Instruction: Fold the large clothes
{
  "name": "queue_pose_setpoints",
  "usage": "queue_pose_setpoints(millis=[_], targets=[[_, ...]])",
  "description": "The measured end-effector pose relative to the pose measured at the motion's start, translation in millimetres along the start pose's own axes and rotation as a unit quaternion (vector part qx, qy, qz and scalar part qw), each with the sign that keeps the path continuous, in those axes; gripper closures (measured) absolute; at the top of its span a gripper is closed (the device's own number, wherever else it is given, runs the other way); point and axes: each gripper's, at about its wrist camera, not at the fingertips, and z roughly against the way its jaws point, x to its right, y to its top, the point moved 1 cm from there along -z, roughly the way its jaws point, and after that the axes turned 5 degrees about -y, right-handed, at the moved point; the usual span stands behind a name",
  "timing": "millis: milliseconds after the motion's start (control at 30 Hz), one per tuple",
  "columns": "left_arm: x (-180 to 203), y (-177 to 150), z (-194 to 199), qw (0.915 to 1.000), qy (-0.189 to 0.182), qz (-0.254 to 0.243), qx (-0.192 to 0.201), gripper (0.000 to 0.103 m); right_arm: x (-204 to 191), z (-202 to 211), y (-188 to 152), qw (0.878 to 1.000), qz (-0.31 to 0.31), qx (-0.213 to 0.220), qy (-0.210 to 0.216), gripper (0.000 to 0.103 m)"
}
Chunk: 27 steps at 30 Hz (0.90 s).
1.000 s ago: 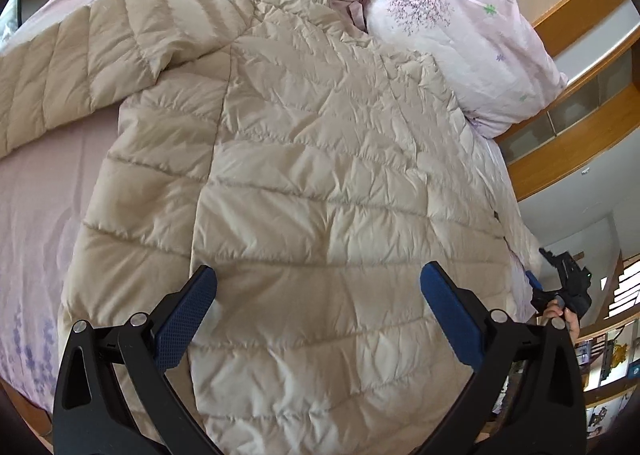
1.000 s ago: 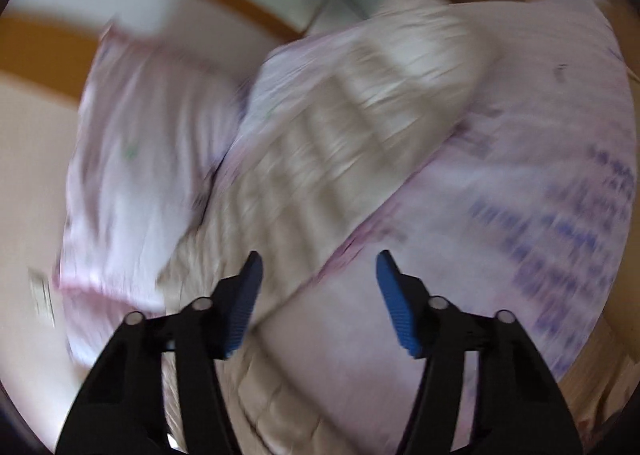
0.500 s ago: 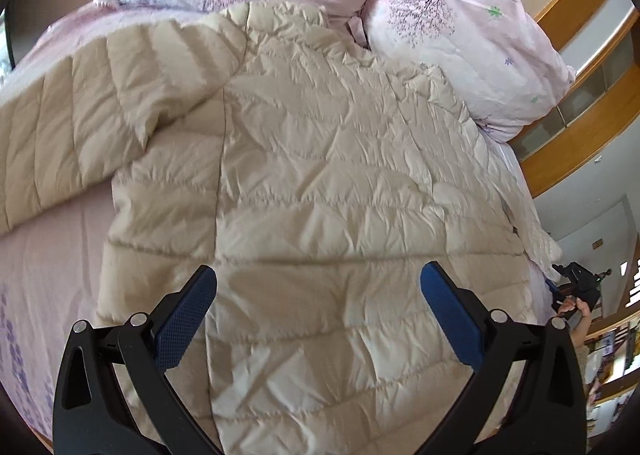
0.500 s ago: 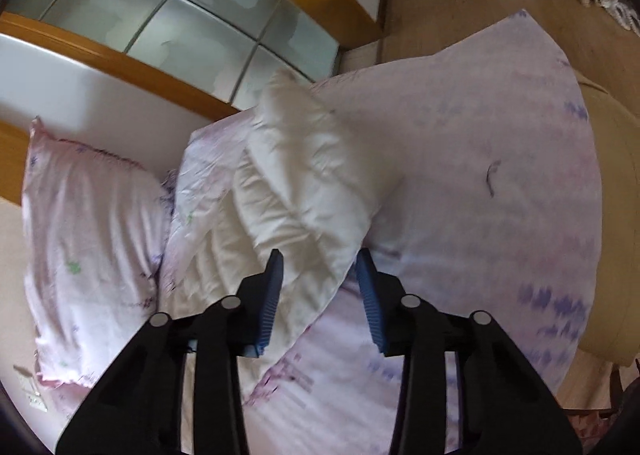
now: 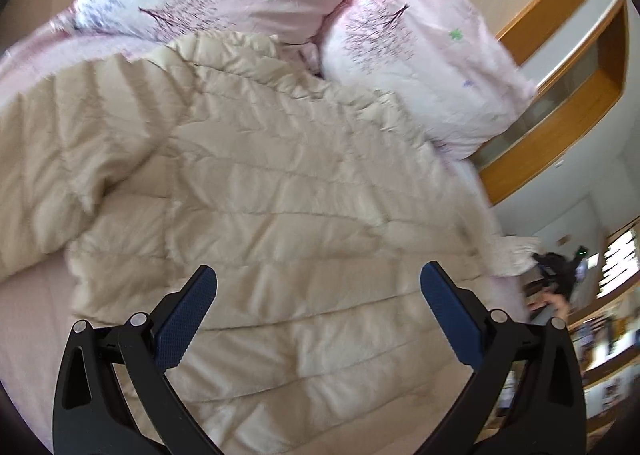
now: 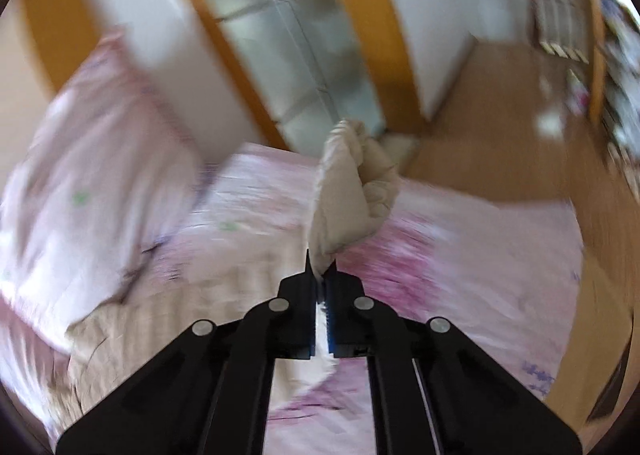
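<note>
Your left tongs (image 5: 318,309) point down over the beige puffer jacket (image 5: 280,191), blue pads spread wide with nothing between them. The jacket lies flat on the pink bed sheet (image 5: 24,319), its collar at 12 o'clock against two floral pillows (image 5: 420,55). Your right tongs (image 6: 321,279) have just been closing and now pinch the jacket's sleeve cuff (image 6: 352,191), lifted clear of the sheet. Only the left view shows the jacket's body, with your right hand (image 5: 554,301) at 3 o'clock; only the right view shows the wooden floor (image 6: 500,135) and the pinch itself, though blurred.
</note>
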Motion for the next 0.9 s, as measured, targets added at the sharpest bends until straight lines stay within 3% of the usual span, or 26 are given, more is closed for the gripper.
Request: queue_pose_setpoints(millis=[100, 167, 300, 467, 667, 733, 767, 833, 900], targets=[[-1, 6, -3, 0.9988, -0.04, 0.029, -0.003, 0.001, -55, 27, -5, 0.995, 0.071, 0.024, 0.068, 0.098], [1, 10, -6, 0.9981, -0.049, 0.036, -0.001, 0.001, -93, 44, -19, 0.985, 0.118, 0.025, 0.126, 0.098], [6, 17, -15, 0.9957, -0.079, 0.049, -0.001, 0.001, -164, 65, -70, 0.948, 0.213, -0.011, 0.235, 0.098], [15, 24, -36, 0.9893, -0.128, 0.067, -0.017, 0.003, -214, 78, -133, 0.906, 0.286, -0.065, 0.305, 0.098], [23, 30, -70, 0.9764, -0.182, 0.108, -0.042, 0.003, -252, 90, -187, 0.871, 0.34, -0.113, 0.336, 0.096], [24, 32, -84, 0.9743, -0.184, 0.12, -0.05, 0.003, -256, 90, -208, 0.856, 0.366, -0.136, 0.339, 0.088], [23, 32, -88, 0.9737, -0.183, 0.125, -0.053, 0.003, -257, 93, -216, 0.85, 0.378, -0.144, 0.338, 0.067], [22, 31, -99, 0.9711, -0.184, 0.139, -0.064, 0.003, -256, 100, -226, 0.839, 0.396, -0.153, 0.341, 0.037], [20, 30, -107, 0.9707, -0.178, 0.146, -0.07, 0.004, -249, 106, -225, 0.836, 0.395, -0.157, 0.347, 0.034]])
